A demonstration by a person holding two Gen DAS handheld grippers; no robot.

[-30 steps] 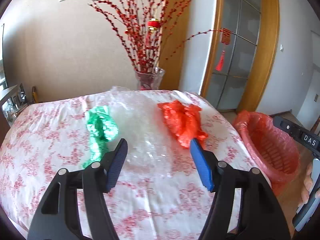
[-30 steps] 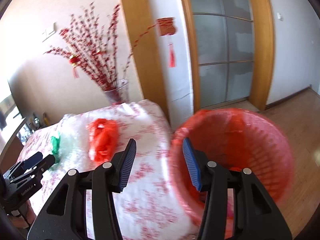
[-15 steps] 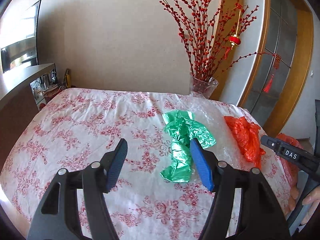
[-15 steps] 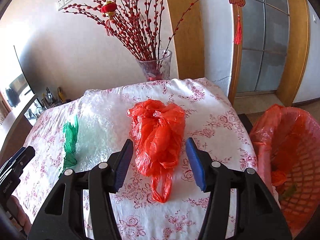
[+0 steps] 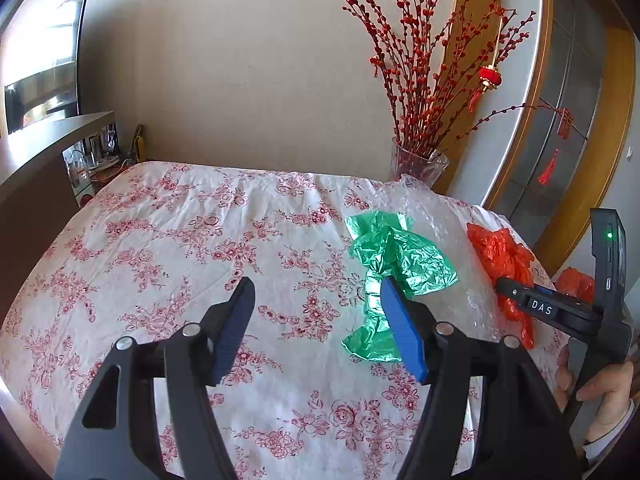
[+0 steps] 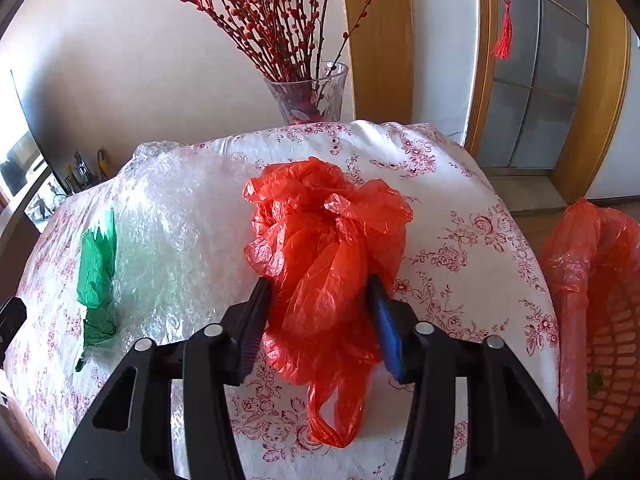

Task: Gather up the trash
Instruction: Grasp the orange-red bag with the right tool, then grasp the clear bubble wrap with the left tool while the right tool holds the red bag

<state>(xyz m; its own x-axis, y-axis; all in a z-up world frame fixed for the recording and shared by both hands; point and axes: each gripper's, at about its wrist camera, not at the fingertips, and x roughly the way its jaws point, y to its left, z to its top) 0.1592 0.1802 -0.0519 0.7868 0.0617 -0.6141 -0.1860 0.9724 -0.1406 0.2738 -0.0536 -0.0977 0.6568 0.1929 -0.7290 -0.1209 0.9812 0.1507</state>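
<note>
A crumpled red plastic bag (image 6: 324, 248) lies on the floral tablecloth (image 6: 460, 216). My right gripper (image 6: 320, 316) is open, its jaws on either side of the bag's lower part. A crumpled green plastic bag (image 5: 394, 264) lies left of it, also in the right wrist view (image 6: 98, 268). A clear bubble-wrap sheet (image 6: 184, 216) lies between the two bags. My left gripper (image 5: 316, 320) is open and empty above the cloth, the green bag just beyond its right finger. The red bag (image 5: 502, 256) and the right gripper's body (image 5: 548, 310) show at the right in the left wrist view.
A red-lined trash basket (image 6: 600, 312) stands off the table's right edge. A glass vase (image 6: 310, 92) of red berry branches stands at the table's far edge. A dark cabinet (image 5: 36, 168) is at the left. A door (image 6: 540, 64) is behind the basket.
My right gripper swung from the basket to the red bag and closed in until its jaws flank it. My left gripper swung left, past the bubble wrap to the green bag's left.
</note>
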